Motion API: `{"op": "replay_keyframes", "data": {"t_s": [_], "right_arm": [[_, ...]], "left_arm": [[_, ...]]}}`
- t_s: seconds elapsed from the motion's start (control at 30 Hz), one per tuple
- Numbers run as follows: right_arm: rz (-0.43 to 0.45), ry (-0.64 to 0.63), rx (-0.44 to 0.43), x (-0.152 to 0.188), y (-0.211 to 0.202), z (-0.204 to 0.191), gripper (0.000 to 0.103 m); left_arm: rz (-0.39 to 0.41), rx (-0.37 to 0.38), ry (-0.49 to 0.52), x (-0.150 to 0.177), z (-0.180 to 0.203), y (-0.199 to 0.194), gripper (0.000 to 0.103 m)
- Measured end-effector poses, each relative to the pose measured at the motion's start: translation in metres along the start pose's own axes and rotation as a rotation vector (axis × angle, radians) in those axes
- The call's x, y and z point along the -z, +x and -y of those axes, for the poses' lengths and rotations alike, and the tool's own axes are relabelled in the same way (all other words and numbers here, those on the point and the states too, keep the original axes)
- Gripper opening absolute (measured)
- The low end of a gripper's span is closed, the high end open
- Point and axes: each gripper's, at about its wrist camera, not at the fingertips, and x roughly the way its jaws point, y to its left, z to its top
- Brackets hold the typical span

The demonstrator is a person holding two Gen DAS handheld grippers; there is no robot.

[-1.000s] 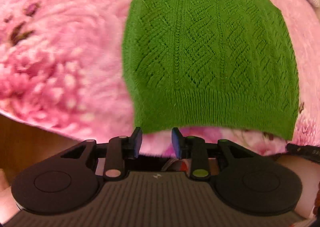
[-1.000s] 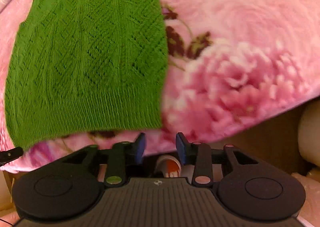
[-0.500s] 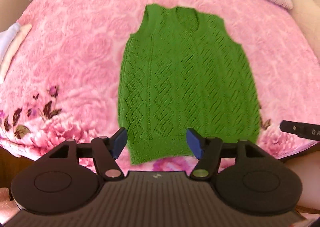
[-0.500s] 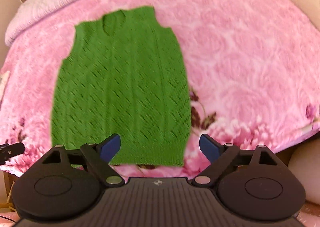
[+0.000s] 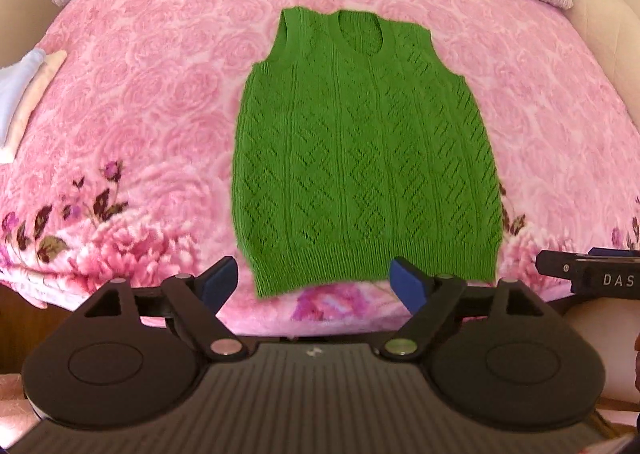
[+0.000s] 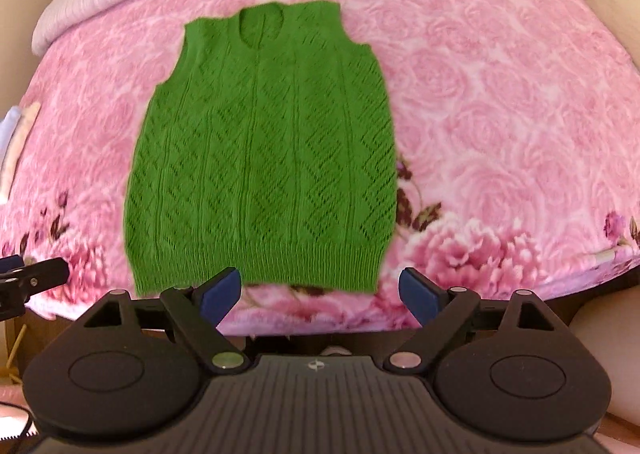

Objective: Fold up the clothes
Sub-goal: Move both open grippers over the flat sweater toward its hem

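While flat, vest (image 5: 366,157) unfolded.

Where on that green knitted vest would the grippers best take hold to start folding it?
Probably the ribbed bottom hem of the green vest, one corner for each gripper, coming in low from the near edge of the bed. The vest lies flat on the pink blanket, neck away, so the hem is the closest free edge. The left gripper and right gripper are both open just short of it.
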Motion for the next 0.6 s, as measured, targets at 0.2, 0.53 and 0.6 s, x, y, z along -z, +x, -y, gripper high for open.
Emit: {"op": "replay_keyframes", "data": {"t_s": [0.2, 0.53, 0.6], "right_arm": [[-0.023, -0.005, 0.011, 0.007, -0.005, 0.001, 0.089], [-0.033, -0.031, 0.022, 0.008, -0.014, -0.004, 0.089], [-0.034, -0.033, 0.025, 0.008, -0.014, -0.005, 0.089]], "left_arm": [[-0.005, -0.001, 0.004, 0.007, 0.001, -0.008, 0.085], [-0.009, 0.001, 0.019, 0.001, 0.005, -0.013, 0.087], [-0.011, 0.004, 0.028, 0.0, 0.007, -0.013, 0.088]]}}
